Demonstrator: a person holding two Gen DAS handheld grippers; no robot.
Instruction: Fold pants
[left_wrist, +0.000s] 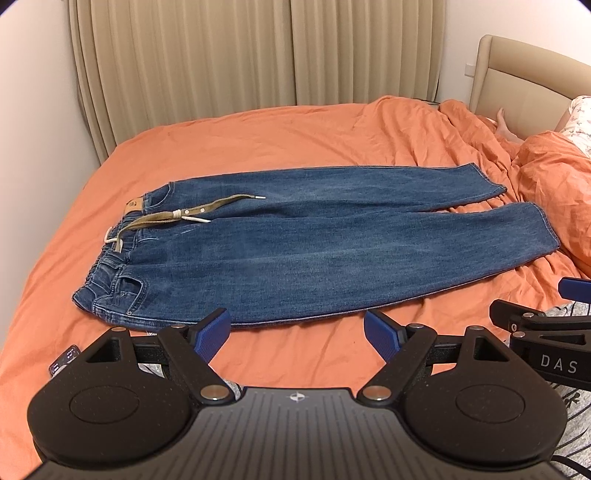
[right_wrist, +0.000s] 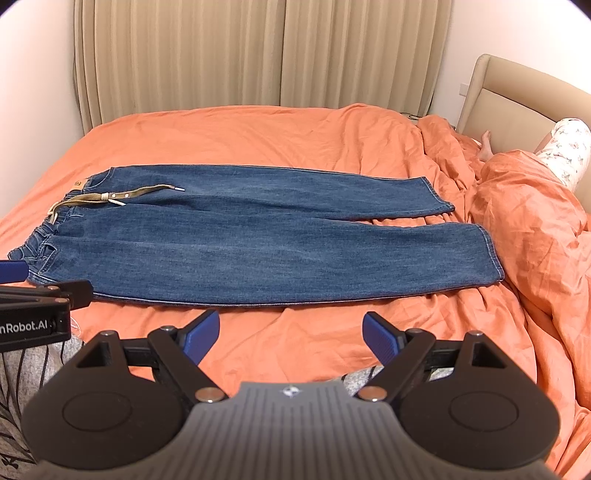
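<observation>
- Beige curtains (left_wrist: 258, 51) back a bed (left_wrist: 258, 136) covered by an orange sheet; a padded headboard (right_wrist: 517, 99) stands at right.
- Pants (left_wrist: 295, 240) lie flat across the bed, unfolded: waistband (left_wrist: 110, 258) to the left, both legs extended right, hems (right_wrist: 491, 251) slightly apart. A drawstring (left_wrist: 199, 212) lies loose over the front.
- Left tool (left_wrist: 297, 332): wide apart, holding nothing, just short of the near seam by the waist.
- Right tool (right_wrist: 291, 334): wide apart, holding nothing, near the leg's near edge.
- Step in hand, as judged: approach before the first fold; no fold is made.
- Next move likely requires gripping the near leg's edge at waist and hem together, then carrying it over the far leg with seams aligned.
</observation>
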